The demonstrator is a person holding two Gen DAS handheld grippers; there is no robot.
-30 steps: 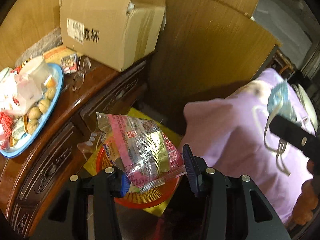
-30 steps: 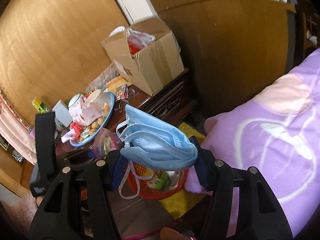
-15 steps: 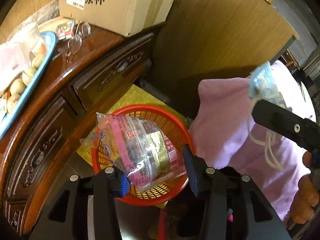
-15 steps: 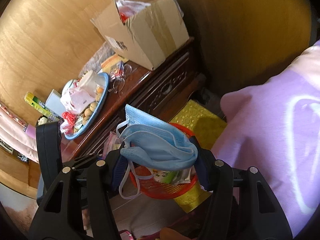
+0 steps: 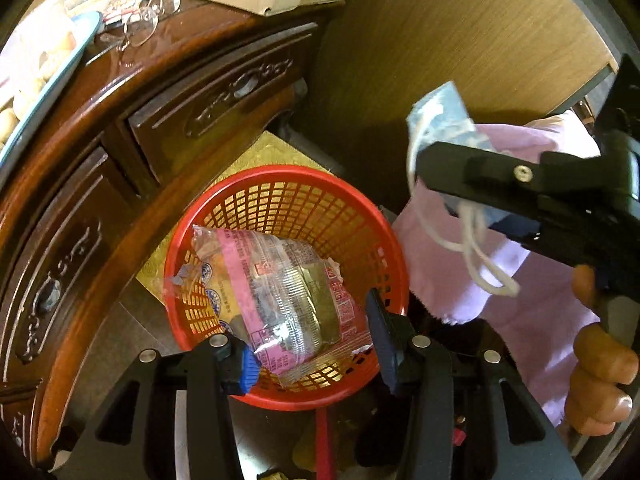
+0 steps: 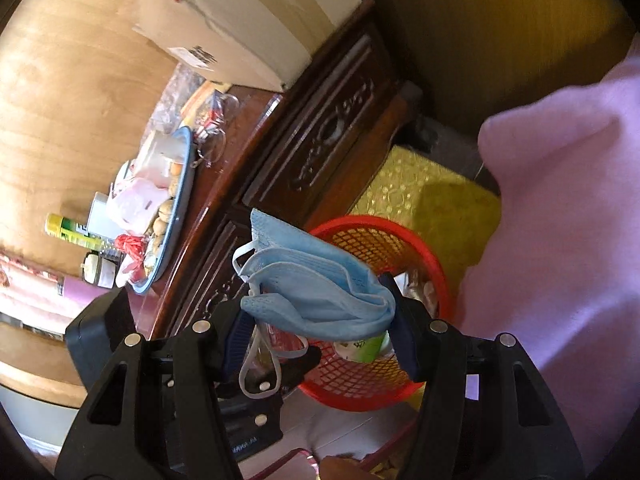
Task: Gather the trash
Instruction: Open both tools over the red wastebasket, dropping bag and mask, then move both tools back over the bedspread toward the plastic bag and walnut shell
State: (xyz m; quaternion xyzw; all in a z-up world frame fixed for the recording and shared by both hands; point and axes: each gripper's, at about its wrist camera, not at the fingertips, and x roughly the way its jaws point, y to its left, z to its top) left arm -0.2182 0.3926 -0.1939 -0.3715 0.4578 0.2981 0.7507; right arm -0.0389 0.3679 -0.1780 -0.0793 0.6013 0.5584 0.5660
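Observation:
My left gripper (image 5: 312, 344) is shut on a clear and pink snack wrapper (image 5: 280, 296) and holds it right above a red mesh basket (image 5: 280, 192) on the floor. My right gripper (image 6: 320, 328) is shut on a crumpled blue face mask (image 6: 312, 284) with white ear loops, held above and left of the same basket (image 6: 400, 240). The mask (image 5: 440, 120) and the right gripper's finger show at the right of the left wrist view. Some trash lies in the basket under the mask.
A dark carved wooden cabinet (image 5: 120, 128) stands left of the basket, carrying a blue tray of snacks (image 6: 176, 184), eyeglasses (image 5: 148, 28) and a cardboard box (image 6: 256, 12). A pink blanket (image 6: 560, 220) lies right. A yellow mat (image 6: 432, 192) lies under the basket.
Both grippers have moved down and forward toward the basket, each still holding its item. The basket now fills the middle of the left wrist view.

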